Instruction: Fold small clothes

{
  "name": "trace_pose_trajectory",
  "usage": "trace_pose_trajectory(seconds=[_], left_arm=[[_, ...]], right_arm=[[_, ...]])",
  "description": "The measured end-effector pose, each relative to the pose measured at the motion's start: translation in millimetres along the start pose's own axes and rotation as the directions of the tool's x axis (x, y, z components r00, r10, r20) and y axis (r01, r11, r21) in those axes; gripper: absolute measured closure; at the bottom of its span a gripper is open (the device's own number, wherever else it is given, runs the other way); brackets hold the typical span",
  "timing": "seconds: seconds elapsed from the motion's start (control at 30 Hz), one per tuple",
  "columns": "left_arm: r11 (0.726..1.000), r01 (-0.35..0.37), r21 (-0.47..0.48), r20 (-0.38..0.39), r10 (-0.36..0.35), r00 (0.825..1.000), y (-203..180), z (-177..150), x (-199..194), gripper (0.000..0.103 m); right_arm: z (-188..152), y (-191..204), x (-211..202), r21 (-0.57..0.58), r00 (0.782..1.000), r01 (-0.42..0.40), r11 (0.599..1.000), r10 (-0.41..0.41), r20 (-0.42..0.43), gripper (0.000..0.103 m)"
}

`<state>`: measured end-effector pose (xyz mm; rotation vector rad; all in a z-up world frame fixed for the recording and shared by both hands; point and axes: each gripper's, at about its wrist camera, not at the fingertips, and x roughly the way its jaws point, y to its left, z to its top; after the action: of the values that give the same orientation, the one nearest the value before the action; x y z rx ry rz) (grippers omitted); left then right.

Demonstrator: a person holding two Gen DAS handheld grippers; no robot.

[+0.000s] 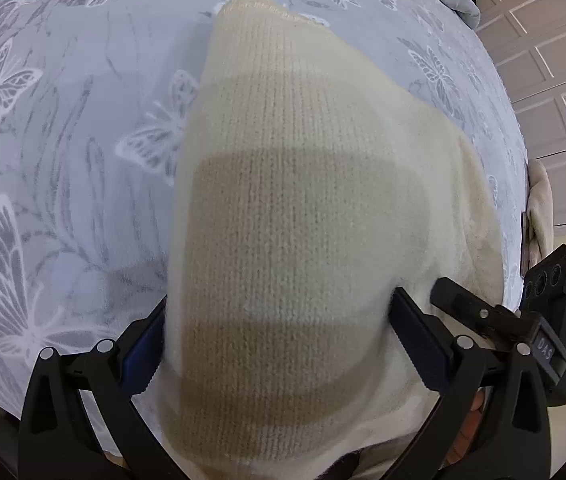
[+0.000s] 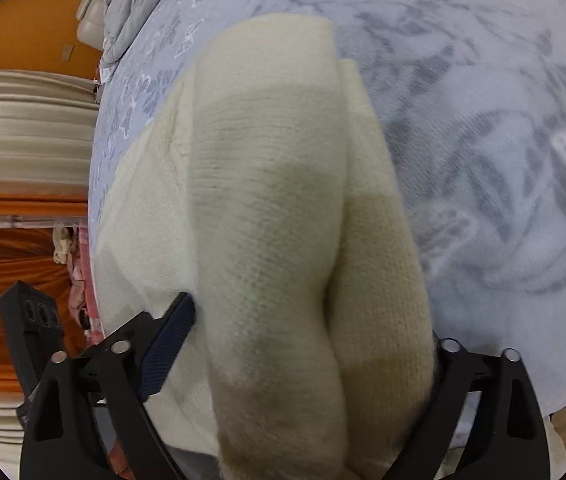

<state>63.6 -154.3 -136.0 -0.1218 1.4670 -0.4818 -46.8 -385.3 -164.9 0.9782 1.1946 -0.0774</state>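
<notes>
Knit garment [image 1: 299,208], cream, draped between both tools above butterfly-print bedspread [image 1: 63,140]; far end resting on the spread toward 12 o'clock in the left wrist view. Left gripper [image 1: 277,344] spread wide, fabric bulging between the blue pads [image 1: 419,344]; firm clamp not evident, cloth seemingly lying across the opening. Right gripper [image 2: 303,352] likewise gaping, one pad [image 2: 167,348] visible at 8 o'clock, the other hidden behind a doubled roll of knit. Judged step: carrying a fold over and laying it down.

For clean execution:
- keep both tools level so the folded edge lands straight;
- lower toward 12 o'clock, avoid dragging;
- watch the second layer at 3 o'clock in the right view, prone to slipping;
- smooth before letting go.
</notes>
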Motion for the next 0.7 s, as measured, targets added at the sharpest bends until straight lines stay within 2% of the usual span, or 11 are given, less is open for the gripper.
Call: trace_pose_trajectory(seconds=[0.07,0.17,0.2,0.23,0.4,0.6,0.7], left_arm=[[1.000,-0.007,0.011,-0.003,0.007,1.000,-0.4,1.1,-1.9,0.005],[0.999,-0.022,0.031,-0.002,0.022,1.000,-4.3,0.9,-8.4,0.013],[0.999,-0.025,0.038,-0.003,0.026,1.000,-6.0,0.6,-11.5,0.017],[0.999,-0.027,0.041,-0.004,0.027,1.000,-5.6,-0.2,-14.6,0.019],[0.994,-0.030,0.106,0.012,0.028,1.000,-16.5,-8.8,-42.7,0.038],[0.992,0.027,0.121,-0.005,-0.027,1.000,-18.5,-32.1,-78.7,0.043],[0.987,0.078,0.137,-0.003,-0.078,0.997,-17.9,-57.1,-104.8,0.044]], right_arm=[[-1.6,1.7,-2.6,-0.002,1.000,-0.001,1.000,0.001,0.016,0.025],[-5.4,9.1,-10.8,-0.020,0.998,-0.003,1.000,0.004,0.057,0.045],[-6.9,8.6,-15.8,-0.027,0.997,-0.005,1.000,0.007,0.072,0.057],[-9.0,10.6,-20.4,-0.032,0.996,-0.010,0.999,0.012,0.085,0.063],[-24.9,20.3,-38.7,-0.017,0.989,-0.011,1.000,0.013,0.148,0.068],[-63.6,29.9,-77.9,-0.006,0.983,-0.055,0.998,0.055,0.175,0.069],[-91.0,38.4,-107.1,-0.026,0.978,-0.058,0.998,0.062,0.198,0.069]])
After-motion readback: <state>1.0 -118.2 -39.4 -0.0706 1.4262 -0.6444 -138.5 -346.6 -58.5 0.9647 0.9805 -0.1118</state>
